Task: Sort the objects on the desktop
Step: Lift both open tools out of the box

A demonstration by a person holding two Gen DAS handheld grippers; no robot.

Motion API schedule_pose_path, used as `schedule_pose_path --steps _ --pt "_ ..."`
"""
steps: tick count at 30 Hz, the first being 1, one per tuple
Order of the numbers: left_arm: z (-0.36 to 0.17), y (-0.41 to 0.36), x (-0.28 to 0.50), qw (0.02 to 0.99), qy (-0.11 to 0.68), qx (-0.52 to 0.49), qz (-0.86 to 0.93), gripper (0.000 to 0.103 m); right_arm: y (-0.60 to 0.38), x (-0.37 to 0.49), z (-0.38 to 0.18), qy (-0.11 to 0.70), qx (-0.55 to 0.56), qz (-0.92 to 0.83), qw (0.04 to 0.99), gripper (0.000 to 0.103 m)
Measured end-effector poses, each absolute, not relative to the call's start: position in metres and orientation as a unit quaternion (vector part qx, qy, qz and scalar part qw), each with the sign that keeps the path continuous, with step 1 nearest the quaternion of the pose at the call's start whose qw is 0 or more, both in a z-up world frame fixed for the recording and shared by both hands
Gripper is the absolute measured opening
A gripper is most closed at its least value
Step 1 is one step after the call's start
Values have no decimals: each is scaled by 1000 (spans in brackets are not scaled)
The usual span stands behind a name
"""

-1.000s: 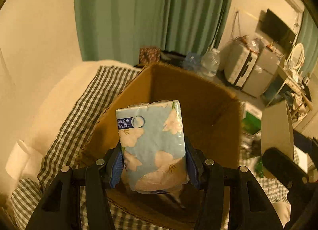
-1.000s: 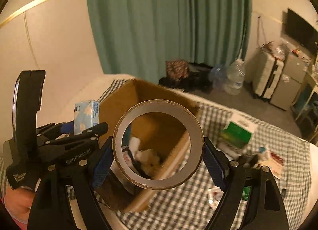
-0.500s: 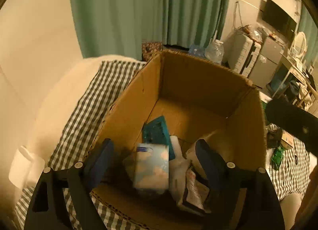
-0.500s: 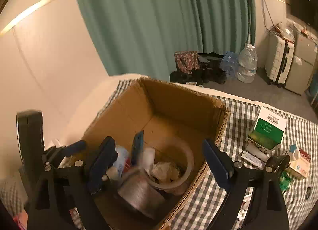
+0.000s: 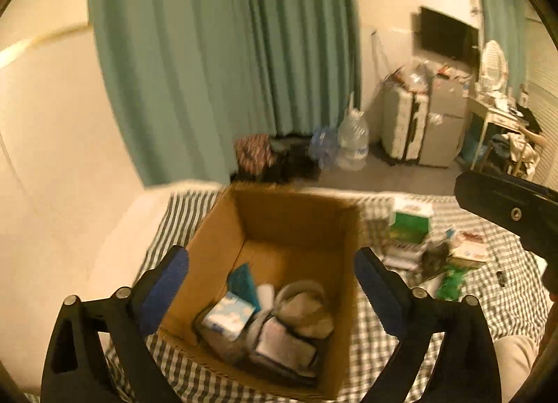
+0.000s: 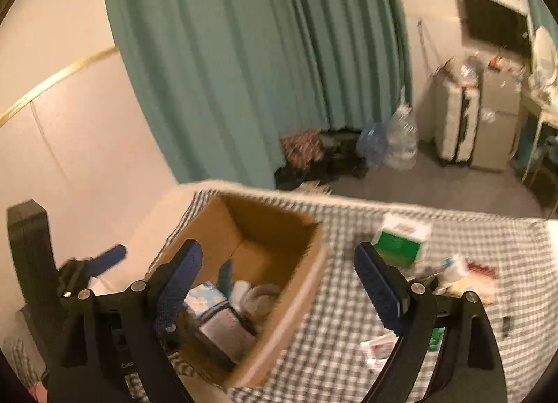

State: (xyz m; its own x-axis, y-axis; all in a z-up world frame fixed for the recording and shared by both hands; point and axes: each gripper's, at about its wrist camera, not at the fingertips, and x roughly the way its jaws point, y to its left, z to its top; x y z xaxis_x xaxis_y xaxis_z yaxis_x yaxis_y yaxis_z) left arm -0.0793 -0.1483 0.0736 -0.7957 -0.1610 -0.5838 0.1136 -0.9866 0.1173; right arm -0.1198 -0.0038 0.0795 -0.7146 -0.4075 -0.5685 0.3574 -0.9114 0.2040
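An open cardboard box stands on a checked cloth; it also shows in the right wrist view. Inside lie the blue floral tissue pack, the tape roll, a teal item and other small things. The tissue pack and tape roll show in the right wrist view too. My left gripper is open and empty above the box. My right gripper is open and empty above the box's right wall.
A green and white box and several small packets lie on the checked cloth to the right of the cardboard box. A green curtain, water bottles and a suitcase stand beyond.
Both grippers opened: the tissue pack dropped from the left and the tape roll from the right into the box. Both grippers have since risen and pulled back from it.
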Motion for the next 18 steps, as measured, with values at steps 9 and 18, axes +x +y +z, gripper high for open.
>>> schedule_pose_path --steps 9,18 --pt "100 -49 -54 18 -56 277 -959 103 100 -66 121 -46 266 -954 129 94" --pt "50 21 -74 -16 -54 330 -942 103 209 -52 88 -70 288 -954 35 94"
